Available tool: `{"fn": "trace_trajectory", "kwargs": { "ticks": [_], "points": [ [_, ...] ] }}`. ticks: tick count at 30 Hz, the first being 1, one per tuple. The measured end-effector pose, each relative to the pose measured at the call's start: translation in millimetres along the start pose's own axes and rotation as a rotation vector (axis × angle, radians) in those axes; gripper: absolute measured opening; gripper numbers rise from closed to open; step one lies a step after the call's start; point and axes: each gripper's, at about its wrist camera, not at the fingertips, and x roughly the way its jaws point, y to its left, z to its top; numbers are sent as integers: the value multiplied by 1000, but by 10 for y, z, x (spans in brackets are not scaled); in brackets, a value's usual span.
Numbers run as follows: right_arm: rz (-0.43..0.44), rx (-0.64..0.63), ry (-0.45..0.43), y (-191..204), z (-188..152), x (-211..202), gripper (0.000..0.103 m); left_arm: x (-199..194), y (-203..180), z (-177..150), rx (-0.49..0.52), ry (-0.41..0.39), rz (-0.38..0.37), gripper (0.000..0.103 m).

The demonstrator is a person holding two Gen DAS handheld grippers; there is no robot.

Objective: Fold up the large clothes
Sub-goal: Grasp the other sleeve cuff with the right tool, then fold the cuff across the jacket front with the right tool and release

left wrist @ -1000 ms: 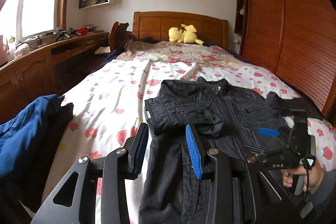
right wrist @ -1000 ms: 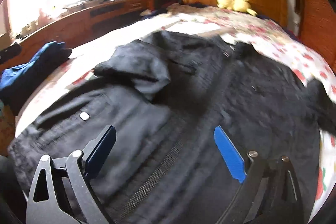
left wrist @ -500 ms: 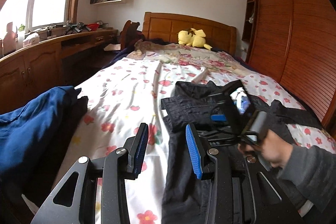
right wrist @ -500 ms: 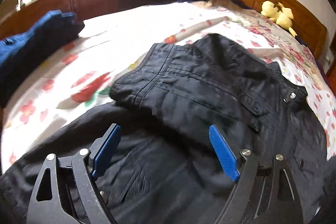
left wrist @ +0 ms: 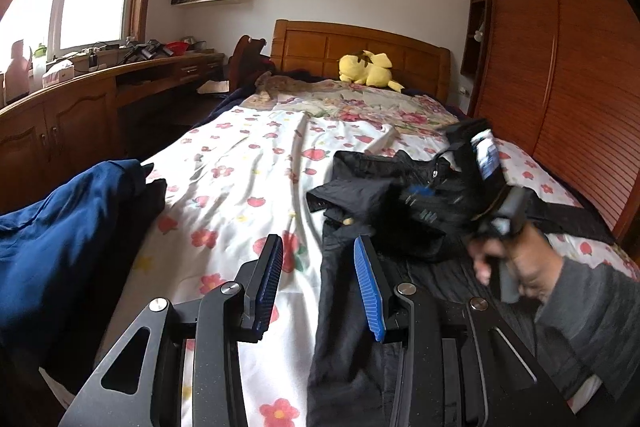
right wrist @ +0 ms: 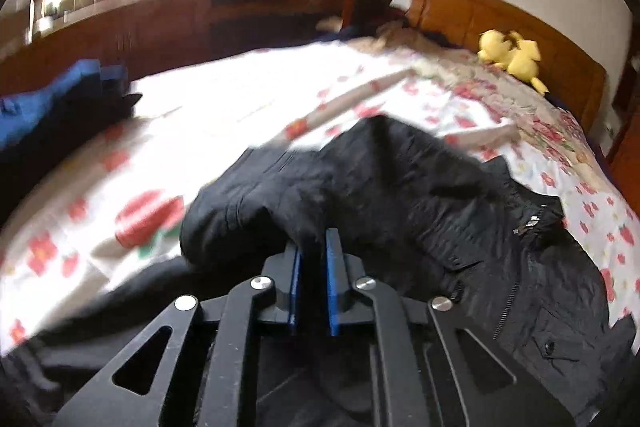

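Right wrist: right tool (right wrist: 311, 255) pinches crinkled black jacket (right wrist: 400, 195) fabric

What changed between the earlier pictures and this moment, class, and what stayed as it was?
The right gripper, wide open a second ago, swept leftward across the black jacket and shut on its folded sleeve. The left gripper stayed part open and empty. The blue garment and yellow plush toy kept their places.
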Motion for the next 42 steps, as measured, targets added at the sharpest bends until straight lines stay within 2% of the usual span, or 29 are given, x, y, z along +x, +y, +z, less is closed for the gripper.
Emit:
{"fn": "trace_trajectory", "kwargs": {
  "ticks": [4, 8, 15, 21, 29, 31, 32, 33, 38, 42],
  "points": [
    [-28, 76, -83, -243, -34, -437, 9, 4, -88, -20, 17, 5, -6, 38],
    [-55, 141, -112, -439, -290, -834, 9, 1, -177, -43, 29, 12, -21, 38],
    [-135, 187, -7, -666, -1009, -1130, 9, -108, -395, -103, 67, 14, -51, 38],
    [-91, 149, 91, -643, -1418, -1238, 9, -134, -569, -179, 84, 10, -70, 38],
    [-94, 144, 77, -523, -1607, -1513, 10, -35, -630, -131, 114, 9, -102, 38],
    [-112, 145, 64, -521, -1598, -1572, 20, 78, -608, -131, 118, 10, -100, 38],
    [-117, 148, 59, -519, -1593, -1590, 32, 153, -597, -135, 121, 16, -98, 38],
    [-118, 152, 52, -528, -1592, -1608, 37, 219, -596, -145, 123, 21, -98, 38],
    [-125, 151, 44, -528, -1614, -1631, 39, 684, -575, -159, 109, 52, -114, 38],
    [-84, 149, 45, -456, -1585, -1551, 39, 1000, -595, -171, 127, 72, -98, 38]
  ]
}}
